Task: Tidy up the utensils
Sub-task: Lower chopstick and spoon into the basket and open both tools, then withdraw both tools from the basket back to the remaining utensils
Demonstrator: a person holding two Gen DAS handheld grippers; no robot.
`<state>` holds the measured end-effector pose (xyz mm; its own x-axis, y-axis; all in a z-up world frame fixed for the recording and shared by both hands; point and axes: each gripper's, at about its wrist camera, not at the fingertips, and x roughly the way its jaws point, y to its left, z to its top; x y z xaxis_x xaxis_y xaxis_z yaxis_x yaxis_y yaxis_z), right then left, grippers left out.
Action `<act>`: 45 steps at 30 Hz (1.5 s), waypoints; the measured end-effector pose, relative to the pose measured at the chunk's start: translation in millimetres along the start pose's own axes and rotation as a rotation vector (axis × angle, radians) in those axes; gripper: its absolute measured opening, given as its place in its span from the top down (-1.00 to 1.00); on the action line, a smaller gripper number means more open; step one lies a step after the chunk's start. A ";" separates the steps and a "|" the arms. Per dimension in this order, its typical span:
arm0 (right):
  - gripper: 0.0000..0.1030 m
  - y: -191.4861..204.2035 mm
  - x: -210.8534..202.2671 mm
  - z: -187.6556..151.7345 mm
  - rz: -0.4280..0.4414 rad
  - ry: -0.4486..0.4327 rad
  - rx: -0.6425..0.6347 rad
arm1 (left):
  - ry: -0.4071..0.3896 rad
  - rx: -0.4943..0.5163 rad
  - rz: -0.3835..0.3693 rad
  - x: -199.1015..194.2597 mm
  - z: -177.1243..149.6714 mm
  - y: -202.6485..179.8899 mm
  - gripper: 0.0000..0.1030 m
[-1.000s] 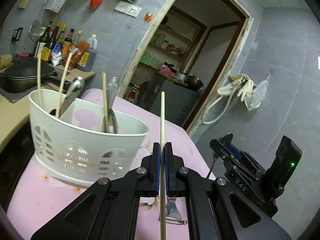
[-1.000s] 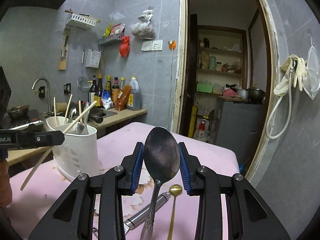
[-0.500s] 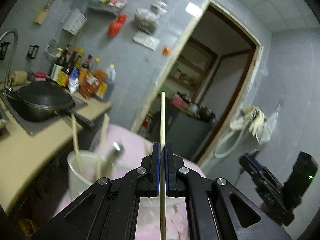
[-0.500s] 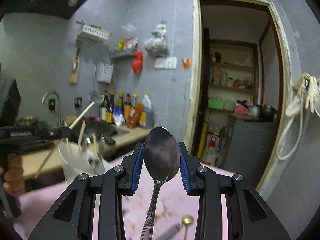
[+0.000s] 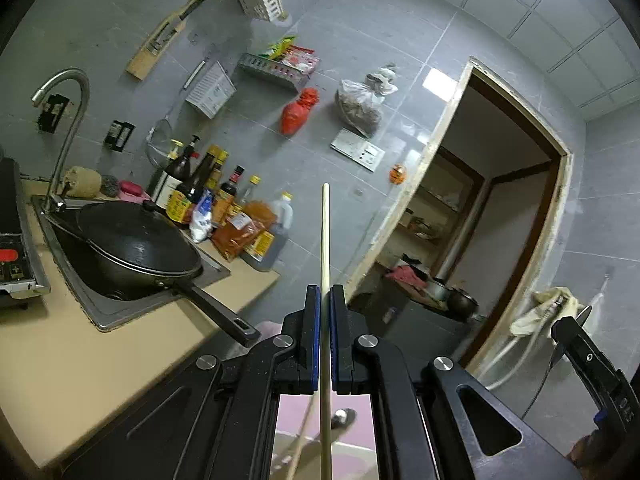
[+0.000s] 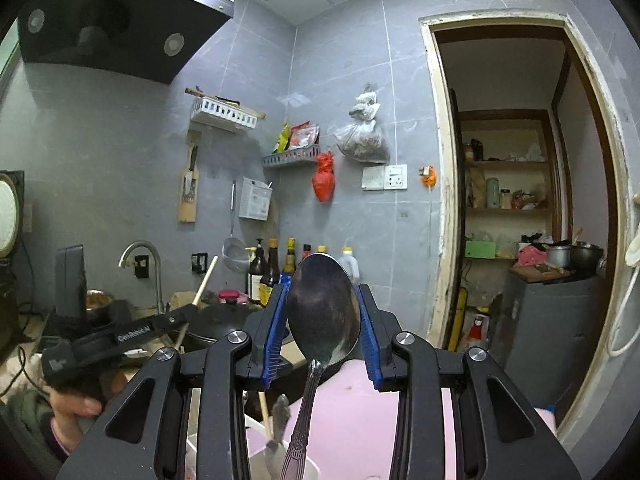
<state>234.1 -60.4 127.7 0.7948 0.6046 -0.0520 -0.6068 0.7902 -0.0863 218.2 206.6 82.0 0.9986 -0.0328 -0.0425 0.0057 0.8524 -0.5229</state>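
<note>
My left gripper [image 5: 325,300] is shut on a single pale wooden chopstick [image 5: 325,240] that stands upright and runs down between the fingers. Below it, a spoon and another chopstick show blurred over the pink tabletop [image 5: 360,404]. My right gripper [image 6: 323,316] is shut on a large steel spoon [image 6: 323,308], bowl up, its patterned handle hanging down above the white utensil holder [image 6: 256,456], which holds a chopstick and another utensil. The left gripper with its chopstick [image 6: 206,280] shows at the left of the right wrist view.
A counter [image 5: 80,360] at the left carries a sink with a black wok [image 5: 136,252], a tap [image 5: 66,128] and several sauce bottles [image 5: 216,208]. A doorway [image 6: 516,200] opens at the right. The right gripper's body [image 5: 592,368] sits at the lower right.
Both grippers have risen and tilted upward with their utensils. The white holder has dropped from the middle of both views to the bottom edge. The grips are unchanged.
</note>
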 end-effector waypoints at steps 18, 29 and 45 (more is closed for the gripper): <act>0.38 -3.5 20.5 -65.8 0.065 0.129 0.058 | -0.008 0.230 0.039 -8.8 -64.7 -10.0 0.95; -0.10 -12.6 7.9 -63.3 0.063 0.156 0.132 | 0.152 0.262 0.005 -26.8 -75.6 -23.7 0.26; -1.00 -77.0 -86.2 -57.6 -0.183 0.136 0.146 | 0.264 0.340 -0.051 -54.1 -99.8 -108.0 -0.75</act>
<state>213.0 -179.2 81.5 0.8796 0.4393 -0.1827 -0.4403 0.8971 0.0371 158.3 64.3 55.8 0.9491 -0.1736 -0.2630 0.1158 0.9683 -0.2215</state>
